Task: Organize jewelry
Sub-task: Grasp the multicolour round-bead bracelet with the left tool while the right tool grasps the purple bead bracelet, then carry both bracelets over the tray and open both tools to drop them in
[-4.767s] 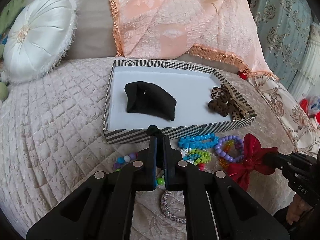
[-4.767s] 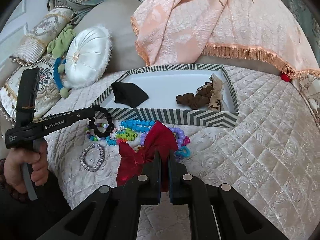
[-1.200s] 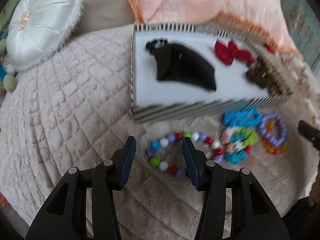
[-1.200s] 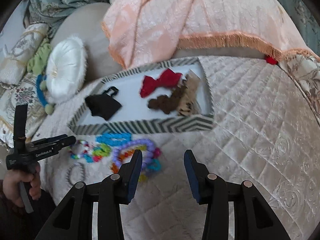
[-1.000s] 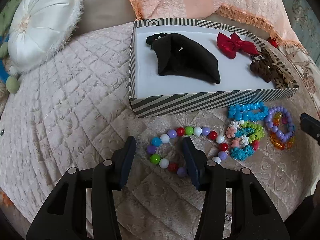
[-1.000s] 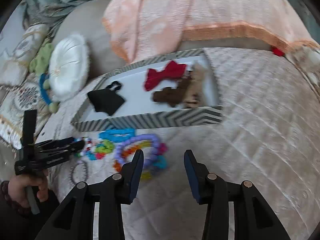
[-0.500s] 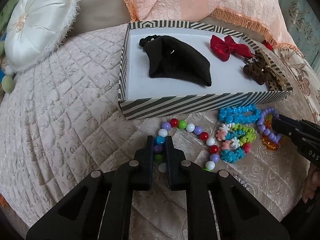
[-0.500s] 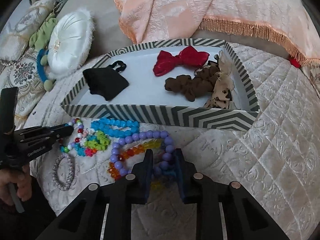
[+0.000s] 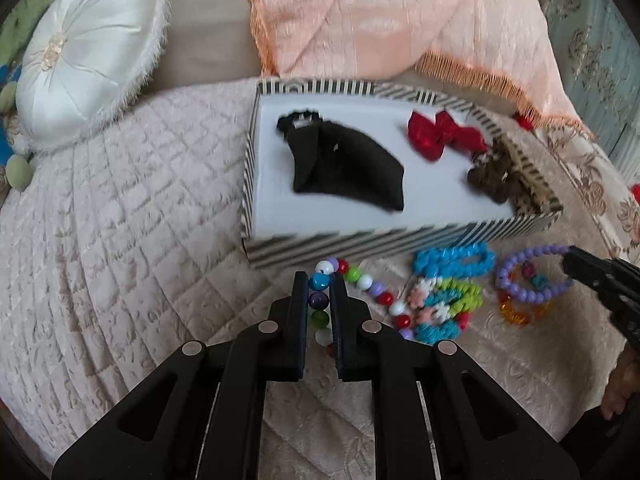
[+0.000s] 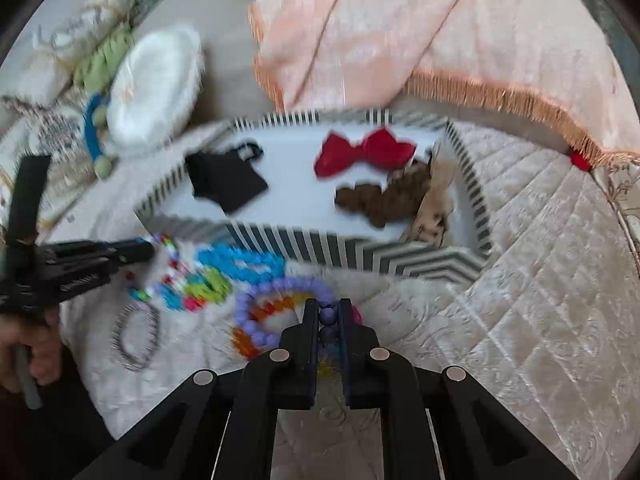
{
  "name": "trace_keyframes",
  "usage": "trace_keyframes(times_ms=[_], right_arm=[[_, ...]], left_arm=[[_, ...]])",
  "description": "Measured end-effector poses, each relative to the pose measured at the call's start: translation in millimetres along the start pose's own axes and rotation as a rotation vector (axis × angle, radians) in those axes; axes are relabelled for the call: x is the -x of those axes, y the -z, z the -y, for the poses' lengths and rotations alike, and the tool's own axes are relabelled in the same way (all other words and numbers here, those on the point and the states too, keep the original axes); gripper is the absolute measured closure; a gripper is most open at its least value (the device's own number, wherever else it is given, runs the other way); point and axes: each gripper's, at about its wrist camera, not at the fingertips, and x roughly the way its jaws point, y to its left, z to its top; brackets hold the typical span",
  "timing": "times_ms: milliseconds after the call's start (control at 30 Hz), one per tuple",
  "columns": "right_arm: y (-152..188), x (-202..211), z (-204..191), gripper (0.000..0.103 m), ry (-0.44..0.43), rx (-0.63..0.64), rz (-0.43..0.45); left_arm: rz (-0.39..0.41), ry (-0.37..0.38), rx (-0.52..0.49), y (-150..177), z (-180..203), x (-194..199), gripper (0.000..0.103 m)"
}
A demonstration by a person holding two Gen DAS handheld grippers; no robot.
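Observation:
A striped box (image 9: 360,244) (image 10: 400,256) on the bed holds a black cloth (image 9: 344,168), a red bow (image 9: 444,136) (image 10: 364,152) and brown hair ties (image 9: 496,176). My left gripper (image 9: 319,280) is shut on a multicoloured bead bracelet (image 9: 372,292) in front of the box. My right gripper (image 10: 327,308) is shut on a purple bead bracelet (image 10: 272,300), which also shows in the left wrist view (image 9: 528,280). Blue (image 9: 452,260) and green (image 9: 452,296) bead bracelets lie between them.
An orange bracelet (image 9: 516,312) lies under the purple one. A silver bracelet (image 10: 136,340) lies at the bed's front edge. A white round cushion (image 9: 88,52) and a peach blanket (image 9: 380,20) lie behind the box.
Both grippers came down open in front of the box and shut, the left on the multicoloured bracelet, the right on the purple one. Both bracelets are now lifted slightly.

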Motion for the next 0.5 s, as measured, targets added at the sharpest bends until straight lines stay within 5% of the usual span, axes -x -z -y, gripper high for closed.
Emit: trace_keyframes(times_ms=[200,500], right_arm=[[-6,33,6,0.095,-0.07,-0.063,0.126],[-7,41,0,0.095,-0.101,-0.065,0.175]], left_arm=[[-0.007,-0.006,-0.001,0,3,-2,0.094],[-0.006,-0.031,-0.03,1,11,-6,0.094]])
